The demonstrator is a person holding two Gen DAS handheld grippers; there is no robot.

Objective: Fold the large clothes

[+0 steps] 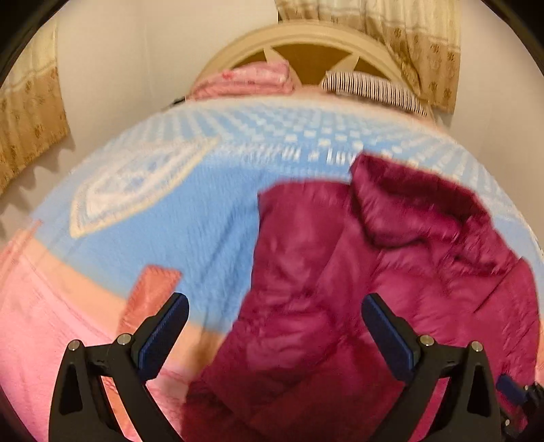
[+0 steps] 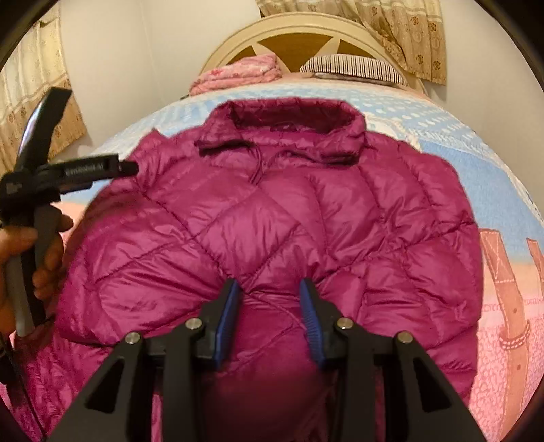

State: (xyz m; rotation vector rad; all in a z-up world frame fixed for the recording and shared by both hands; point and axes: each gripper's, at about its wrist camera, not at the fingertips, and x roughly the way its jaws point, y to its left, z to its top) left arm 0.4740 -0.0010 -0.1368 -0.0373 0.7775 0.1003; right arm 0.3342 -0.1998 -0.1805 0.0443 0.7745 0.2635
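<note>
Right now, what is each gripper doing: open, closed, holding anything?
Left gripper: wide open, holding nothing, above the jacket.
Right gripper: partly closed, pads pinching a fold of the jacket.

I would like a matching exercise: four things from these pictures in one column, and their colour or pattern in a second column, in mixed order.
Things:
1. puffer jacket
2. pillow by the headboard
3. folded blanket by the headboard
4. curtain

Colours or patterns:
A. beige with flowers
B. dark and white stripes
C. magenta, quilted
D. pink with flowers

Right pairs: 1-C, 2-B, 3-D, 4-A
</note>
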